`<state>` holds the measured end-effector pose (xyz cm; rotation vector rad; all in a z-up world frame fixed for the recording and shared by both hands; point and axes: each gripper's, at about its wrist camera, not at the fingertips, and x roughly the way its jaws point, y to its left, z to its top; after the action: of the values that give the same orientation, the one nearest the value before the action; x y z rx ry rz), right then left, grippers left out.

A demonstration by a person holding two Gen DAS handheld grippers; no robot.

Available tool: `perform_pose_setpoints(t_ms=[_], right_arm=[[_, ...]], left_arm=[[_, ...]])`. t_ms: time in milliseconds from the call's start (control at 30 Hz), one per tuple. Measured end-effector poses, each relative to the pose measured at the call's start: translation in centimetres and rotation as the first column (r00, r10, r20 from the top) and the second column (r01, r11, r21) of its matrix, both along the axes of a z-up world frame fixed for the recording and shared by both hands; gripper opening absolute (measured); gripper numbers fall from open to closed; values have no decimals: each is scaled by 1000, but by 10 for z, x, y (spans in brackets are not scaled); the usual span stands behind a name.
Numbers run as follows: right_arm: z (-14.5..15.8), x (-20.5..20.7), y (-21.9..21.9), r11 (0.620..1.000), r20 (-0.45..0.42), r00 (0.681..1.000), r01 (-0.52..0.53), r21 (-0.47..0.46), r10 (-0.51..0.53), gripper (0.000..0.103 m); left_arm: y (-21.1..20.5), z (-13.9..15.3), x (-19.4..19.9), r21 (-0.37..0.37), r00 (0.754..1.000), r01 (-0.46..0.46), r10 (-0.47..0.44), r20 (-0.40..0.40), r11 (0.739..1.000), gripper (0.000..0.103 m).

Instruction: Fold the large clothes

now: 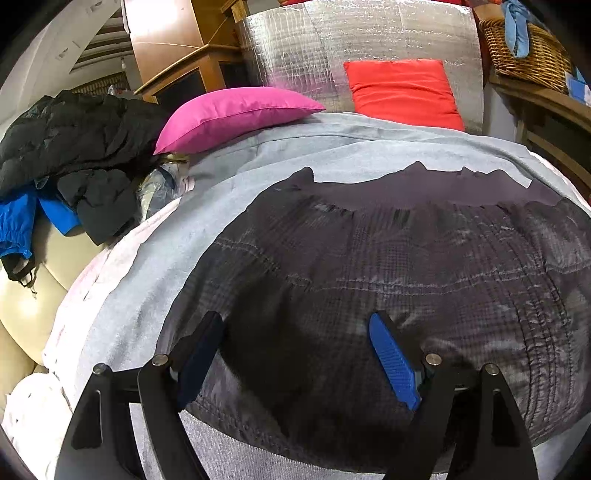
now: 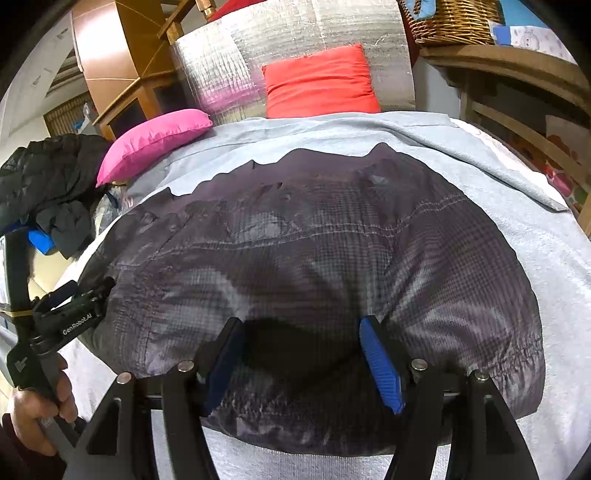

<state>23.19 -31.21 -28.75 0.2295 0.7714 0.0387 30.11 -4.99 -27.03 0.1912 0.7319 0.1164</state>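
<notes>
Jaws of the left gripper (image 1: 295, 354) stand spread apart, gripping nothing, poised above the near left part of the dark quilted jacket (image 1: 406, 266). Those of the right gripper (image 2: 303, 354) are likewise parted, over the jacket's near edge, with fabric below the gap. That jacket lies flat on a light blue blanket (image 1: 332, 147) covering the bed, pink pillow (image 1: 229, 114) and red pillow (image 1: 402, 92) beyond.

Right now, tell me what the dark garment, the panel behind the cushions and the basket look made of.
Dark garment: thin synthetic ripstop, probably nylon; grid weave, faint sheen.
Panel: foil-faced quilted sheet; silvery, reflective.
Basket: woven wicker or rattan; tan strands.
</notes>
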Motion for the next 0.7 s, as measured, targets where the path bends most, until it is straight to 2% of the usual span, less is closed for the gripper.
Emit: perform_pose_setpoints(t_ms=[700], right_arm=[[0,-4,2,1000,1,1000,-10,-18,10,70]], left_arm=[[2,-4,2,-3,1000,-4,4,-7,1000,84]])
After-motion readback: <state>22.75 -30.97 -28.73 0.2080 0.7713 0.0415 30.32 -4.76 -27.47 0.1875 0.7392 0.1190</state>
